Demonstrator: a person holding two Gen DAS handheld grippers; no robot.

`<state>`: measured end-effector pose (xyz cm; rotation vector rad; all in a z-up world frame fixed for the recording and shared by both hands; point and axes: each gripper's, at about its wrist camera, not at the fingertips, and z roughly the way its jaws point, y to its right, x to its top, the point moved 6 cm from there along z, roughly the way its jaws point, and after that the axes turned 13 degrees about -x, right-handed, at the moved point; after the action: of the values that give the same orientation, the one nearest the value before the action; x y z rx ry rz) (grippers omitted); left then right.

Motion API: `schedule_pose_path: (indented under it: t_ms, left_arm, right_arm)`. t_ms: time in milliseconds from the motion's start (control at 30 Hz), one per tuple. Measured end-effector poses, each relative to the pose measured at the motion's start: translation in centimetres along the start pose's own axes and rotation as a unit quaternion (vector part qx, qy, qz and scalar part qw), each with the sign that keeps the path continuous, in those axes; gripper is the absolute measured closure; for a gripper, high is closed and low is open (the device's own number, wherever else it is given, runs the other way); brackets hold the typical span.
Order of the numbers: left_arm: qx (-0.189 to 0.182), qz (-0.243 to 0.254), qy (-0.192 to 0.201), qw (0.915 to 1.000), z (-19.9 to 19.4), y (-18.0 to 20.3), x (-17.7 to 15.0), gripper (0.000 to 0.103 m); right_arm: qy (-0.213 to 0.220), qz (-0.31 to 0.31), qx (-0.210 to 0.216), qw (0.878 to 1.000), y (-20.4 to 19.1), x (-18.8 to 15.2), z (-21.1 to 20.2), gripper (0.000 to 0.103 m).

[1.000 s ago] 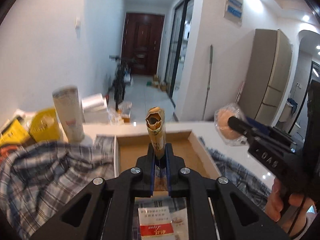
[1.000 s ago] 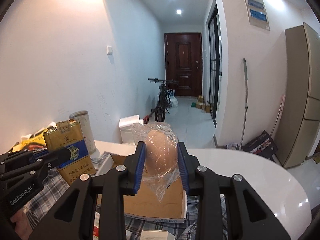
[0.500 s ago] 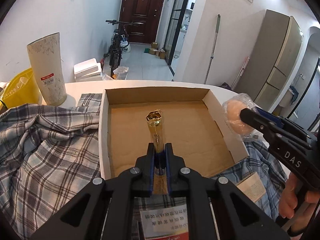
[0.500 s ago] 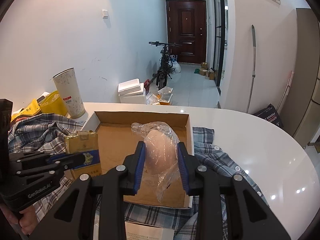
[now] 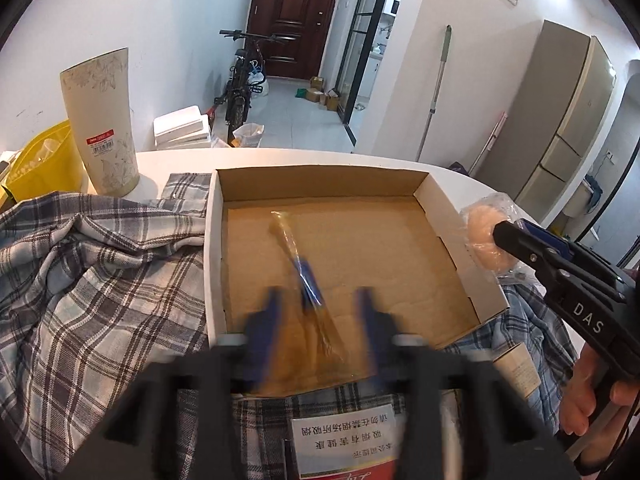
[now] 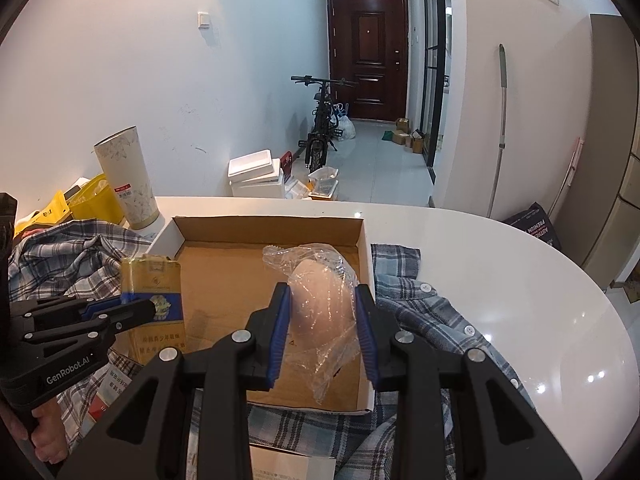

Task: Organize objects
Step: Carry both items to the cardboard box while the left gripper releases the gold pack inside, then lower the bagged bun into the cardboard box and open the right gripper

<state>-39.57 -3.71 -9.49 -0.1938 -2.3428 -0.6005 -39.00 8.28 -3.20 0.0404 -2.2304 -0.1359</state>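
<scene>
The cig pack (image 5: 304, 276) sits tilted between my left tongs (image 5: 319, 300), low over the floor of the cardboard box (image 5: 320, 174), near its front-left part. The view is smeared w/ motion, but both blue pads (image 5: 272, 308) stand wide of the pack and neither seems to touch it, so I read the left tongs as spread and the pack as let go. From the right cam the pack (image 6: 154, 280) shows upright-ish at the box's left wall, w/ the left tongs' tip across its face.

My right tongs (image 6: 322, 296) are clamped on the bun in clear wrap (image 6: 316, 276), held above the box's right half, not yet set down.

To do this step well, imo: pull the left tongs straight back and up so a pad doesn't catch the pack and drag it over the wall. Then lower the bun to the floor before easing off; the wrap is loose and could cling to a pad. Keep it right of the pack.

Outward: box rests on a plaid shirt (image 5: 100, 280) spread on the white table (image 6: 480, 248); a tall cup (image 5: 100, 120) stands back-left.
</scene>
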Motion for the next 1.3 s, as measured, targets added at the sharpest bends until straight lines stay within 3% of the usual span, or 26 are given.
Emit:
schedule_pose_path:
  t_ms: [267, 400, 500, 633, 767, 933, 967, 1033, 1067, 1300]
  left_arm:
    - [0.007, 0.013, 0.068, 0.9976, -4.0, 0.7, 1.5, 0.033]
    - [0.024, 0.052, 0.094, 0.994, -6.2, 1.5, 2.1, 0.016]
    - [0.019, 0.054, 0.092, 0.9942, -6.6, 1.2, 2.4, 0.016]
    - [0.024, 0.018, 0.098, 0.9947, -6.5, -0.3, 2.3, 0.016]
    - [0.014, 0.018, 0.06, 0.9979, -5.0, -0.4, 1.8, 0.016]
    - [0.043, 0.035, 0.069, 0.996, -4.8, -0.2, 1.6, 0.016]
    - [0.051, 0.038, 0.074, 0.9952, -5.0, -0.1, 1.7, 0.016]
    - [0.073, 0.053, 0.085, 0.9922, -5.3, 0.1, 1.8, 0.016]
    - [0.081, 0.063, 0.091, 0.9906, -5.5, 0.2, 1.8, 0.016]
    - [0.079, 0.076, 0.119, 0.9868, -7.2, 1.5, 2.3, 0.016]
  right_arm:
    - [0.014, 0.008, 0.009, 1.0, 0.2, 0.5, -0.7, 0.072]
    - [0.022, 0.013, 0.022, 0.999, 0.1, 0.8, -1.3, 0.072]
    - [0.015, 0.013, 0.027, 0.999, -0.1, 0.7, -1.1, 0.072]
    - [-0.005, 0.009, 0.032, 0.999, -0.4, 0.2, -0.4, 0.072]
    - [-0.03, 0.003, 0.035, 0.999, -0.7, -0.6, 0.9, 0.072]
    - [-0.049, 0.0, 0.035, 0.998, -0.7, -1.4, 2.0, 0.072]
    - [-0.048, 0.0, 0.034, 0.998, -0.7, -1.3, 1.9, 0.069]
    - [-0.038, 0.007, 0.026, 0.999, -0.5, -1.1, 1.5, 0.046]
    - [-0.027, 0.012, 0.019, 0.999, -0.2, -0.9, 1.1, 0.027]
    - [0.023, 0.025, 0.011, 0.999, 0.9, 1.1, -2.2, 0.019]
